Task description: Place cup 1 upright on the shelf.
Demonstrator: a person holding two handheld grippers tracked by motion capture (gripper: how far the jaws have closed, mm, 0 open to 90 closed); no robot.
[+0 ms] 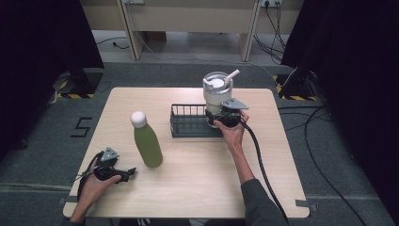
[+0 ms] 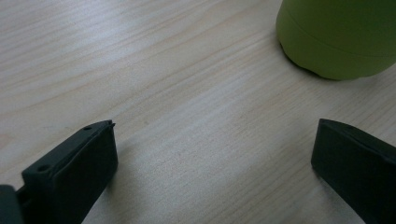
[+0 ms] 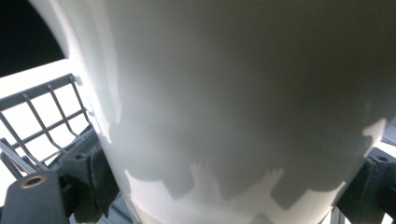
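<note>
A white tumbler (image 1: pixel 216 92) with a clear lid and a white straw stands upright at the right end of a black wire basket (image 1: pixel 186 127). My right gripper (image 1: pixel 220 118) is shut on its lower part. In the right gripper view the tumbler's wall (image 3: pixel 233 93) sits close up between the jaws of the right gripper (image 3: pixel 233 186), with basket wires (image 3: pixel 42 112) to the left. Whether the tumbler rests on the basket floor is hidden. A green bottle (image 1: pixel 147 141) with a white cap stands left of the basket. My left gripper (image 1: pixel 128 173) lies open on the table, short of the bottle's base (image 2: pixel 341 37).
The light wooden table (image 1: pixel 197 179) has bare room in front of the basket and along its right side. Cables trail from both grippers toward the near edge. Dark curtains and floor cables lie beyond the table.
</note>
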